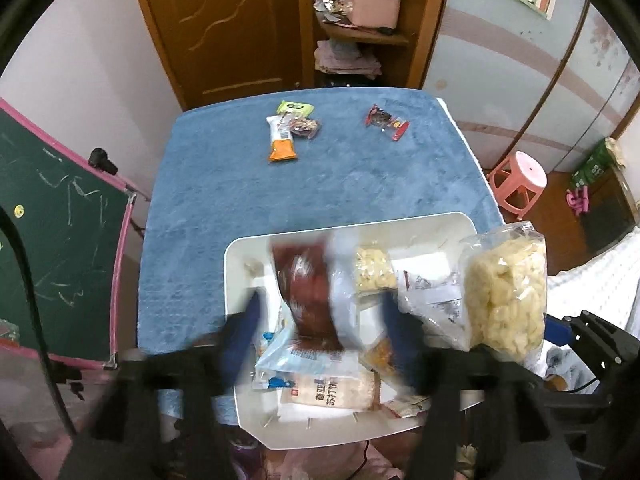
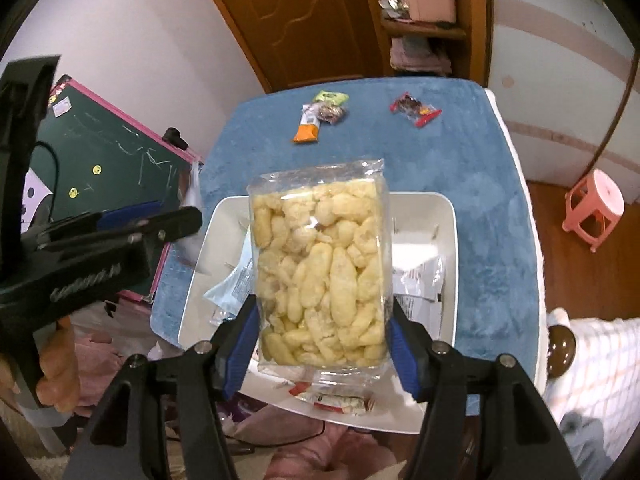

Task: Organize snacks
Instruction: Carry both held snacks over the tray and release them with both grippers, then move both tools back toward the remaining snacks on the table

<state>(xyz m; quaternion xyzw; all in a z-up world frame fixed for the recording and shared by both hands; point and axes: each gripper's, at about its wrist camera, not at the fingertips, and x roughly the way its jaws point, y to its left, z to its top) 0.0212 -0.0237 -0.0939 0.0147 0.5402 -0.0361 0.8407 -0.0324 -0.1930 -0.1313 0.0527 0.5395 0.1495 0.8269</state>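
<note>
A white bin (image 1: 240, 320) (image 2: 448, 216) stands at the near end of the blue-covered table (image 1: 320, 184) and holds several snack packs. My right gripper (image 2: 322, 308) is shut on a clear bag of yellow puffed snacks (image 2: 320, 264) and holds it upright above the bin; the bag also shows in the left wrist view (image 1: 504, 292). My left gripper (image 1: 320, 312) is open and blurred above the bin, with a dark red pack (image 1: 312, 292) between its fingers but not clearly gripped. Loose snacks lie far on the table: an orange-white pack (image 1: 282, 138) and red candies (image 1: 386, 122).
A green chalkboard with a pink frame (image 1: 60, 232) leans at the table's left. A pink stool (image 1: 518, 184) stands on the floor to the right. A wooden door and a shelf with a pink basket (image 1: 374, 6) are behind the table.
</note>
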